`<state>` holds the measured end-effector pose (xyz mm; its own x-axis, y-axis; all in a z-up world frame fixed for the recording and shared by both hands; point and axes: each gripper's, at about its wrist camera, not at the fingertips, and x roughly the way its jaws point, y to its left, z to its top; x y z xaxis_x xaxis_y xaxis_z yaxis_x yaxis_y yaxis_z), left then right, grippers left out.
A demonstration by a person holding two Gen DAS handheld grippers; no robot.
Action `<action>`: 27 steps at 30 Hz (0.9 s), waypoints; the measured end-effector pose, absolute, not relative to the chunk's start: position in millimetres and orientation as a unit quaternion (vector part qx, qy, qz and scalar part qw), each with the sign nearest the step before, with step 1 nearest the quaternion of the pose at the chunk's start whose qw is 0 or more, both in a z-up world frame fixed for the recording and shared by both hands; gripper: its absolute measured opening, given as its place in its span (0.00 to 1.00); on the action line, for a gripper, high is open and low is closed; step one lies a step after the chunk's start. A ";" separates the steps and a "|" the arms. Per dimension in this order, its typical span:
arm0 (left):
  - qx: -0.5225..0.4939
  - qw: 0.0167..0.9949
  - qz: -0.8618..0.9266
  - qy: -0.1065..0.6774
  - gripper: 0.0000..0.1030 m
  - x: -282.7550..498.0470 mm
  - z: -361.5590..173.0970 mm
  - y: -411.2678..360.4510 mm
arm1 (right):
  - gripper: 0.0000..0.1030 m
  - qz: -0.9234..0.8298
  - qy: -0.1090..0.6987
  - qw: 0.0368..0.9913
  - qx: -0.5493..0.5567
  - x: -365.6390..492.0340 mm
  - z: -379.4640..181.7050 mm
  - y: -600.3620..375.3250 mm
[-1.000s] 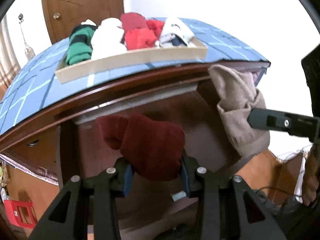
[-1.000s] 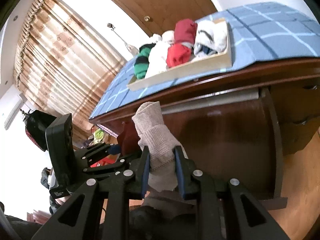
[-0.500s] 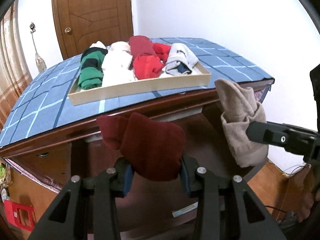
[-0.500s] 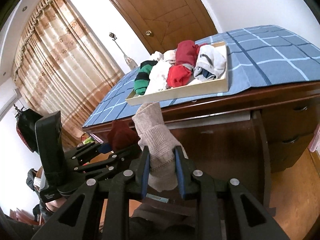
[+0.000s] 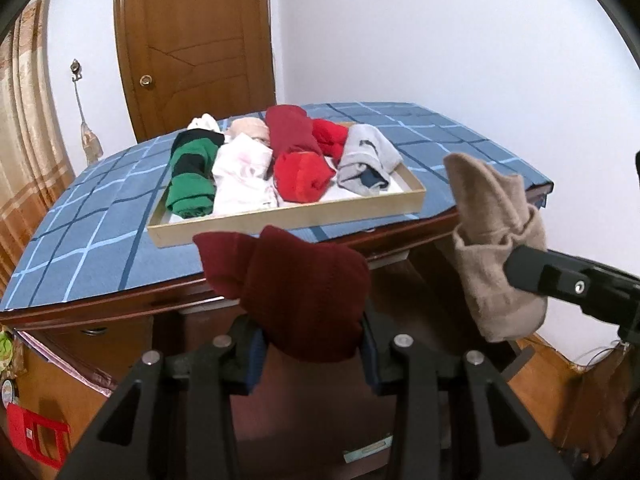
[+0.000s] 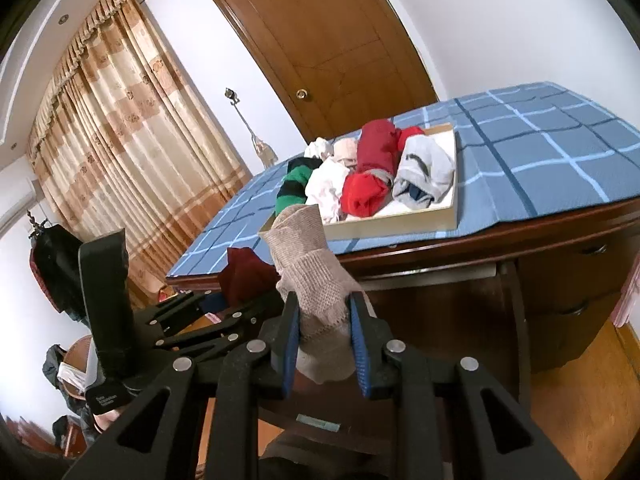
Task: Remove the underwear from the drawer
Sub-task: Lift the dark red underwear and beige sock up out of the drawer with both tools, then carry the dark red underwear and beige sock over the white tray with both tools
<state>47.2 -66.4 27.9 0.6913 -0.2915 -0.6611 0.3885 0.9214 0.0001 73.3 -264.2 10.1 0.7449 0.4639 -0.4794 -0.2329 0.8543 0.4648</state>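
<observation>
White walls, a brown wooden door [image 5: 192, 40] and a dark wooden worktop [image 5: 280, 276] under a blue checked cloth [image 5: 88, 224].

Dark red knitted underwear [image 5: 308, 292] sits pinched in the left tool [image 5: 312, 356], held in front of the worktop edge; beige knitted underwear [image 6: 316, 280] is clamped in the right tool [image 6: 324, 344] beside it. Behind both, a shallow pale wooden tray [image 5: 288, 216] on the cloth holds rolled green-striped, white, red and grey garments.

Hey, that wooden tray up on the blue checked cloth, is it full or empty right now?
Nearly full. The wooden tray holds a row of rolled garments, green-striped, white, red and grey, with only slivers of its white floor showing.
</observation>
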 end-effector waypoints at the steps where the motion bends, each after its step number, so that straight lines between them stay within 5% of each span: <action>1: 0.069 0.918 -0.184 0.345 0.37 48.1 28.3 -66.5 | 0.25 0.189 0.299 0.916 0.190 73.3 11.4 -264.3; 27: 0.058 0.932 -0.176 0.311 0.37 87.8 48.7 -80.4 | 0.26 0.176 0.261 0.929 0.194 107.0 34.9 -264.9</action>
<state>87.8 -80.4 48.7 0.7453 -0.2916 -0.5996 0.3632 0.9317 -0.0018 107.0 -264.9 34.9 0.8021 0.4279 -0.4165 -0.2255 0.8629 0.4522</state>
